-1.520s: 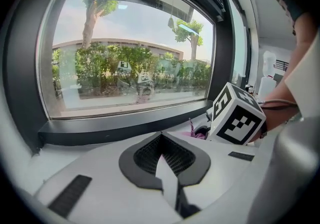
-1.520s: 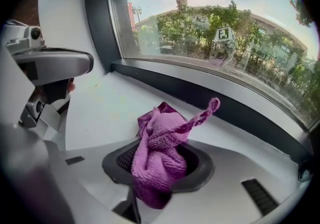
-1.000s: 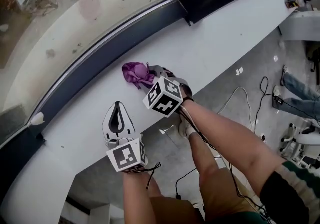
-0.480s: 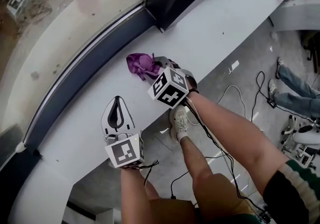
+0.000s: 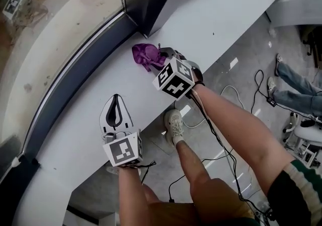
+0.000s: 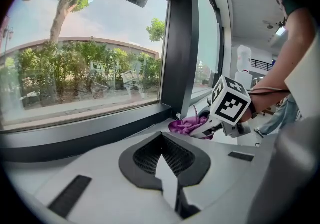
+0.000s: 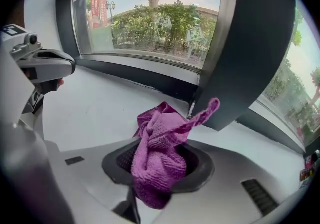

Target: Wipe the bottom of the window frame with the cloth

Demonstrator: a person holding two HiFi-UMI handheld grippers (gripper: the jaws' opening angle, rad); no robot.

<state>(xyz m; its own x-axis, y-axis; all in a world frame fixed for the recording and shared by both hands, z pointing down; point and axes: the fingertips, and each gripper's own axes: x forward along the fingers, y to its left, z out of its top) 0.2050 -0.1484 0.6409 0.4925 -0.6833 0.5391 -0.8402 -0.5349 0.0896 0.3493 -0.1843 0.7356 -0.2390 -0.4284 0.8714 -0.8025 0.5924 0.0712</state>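
Observation:
The purple cloth (image 5: 147, 55) is bunched up and pinched in my right gripper (image 5: 160, 60), which is shut on it just above the white sill (image 5: 75, 119). In the right gripper view the cloth (image 7: 161, 158) spills out of the jaws, one corner sticking up. It sits close to the dark bottom window frame (image 7: 150, 82) and the foot of the upright mullion (image 7: 255, 43). My left gripper (image 5: 116, 97) rests lower on the sill, shut on nothing. The left gripper view shows the cloth (image 6: 184, 125) and the right gripper's marker cube (image 6: 231, 101) ahead.
The dark frame strip (image 5: 75, 76) curves along the glass. Below the sill's edge are the person's leg and shoe (image 5: 173, 125), cables (image 5: 226, 154) on the floor, and another person's legs (image 5: 297, 86) at the right. Marker tags (image 5: 12, 3) lie outside the glass.
The right gripper and cloth have come nearer to the mullion's foot along the sill, and the head view has swung that way. The left gripper has stayed put on the sill.

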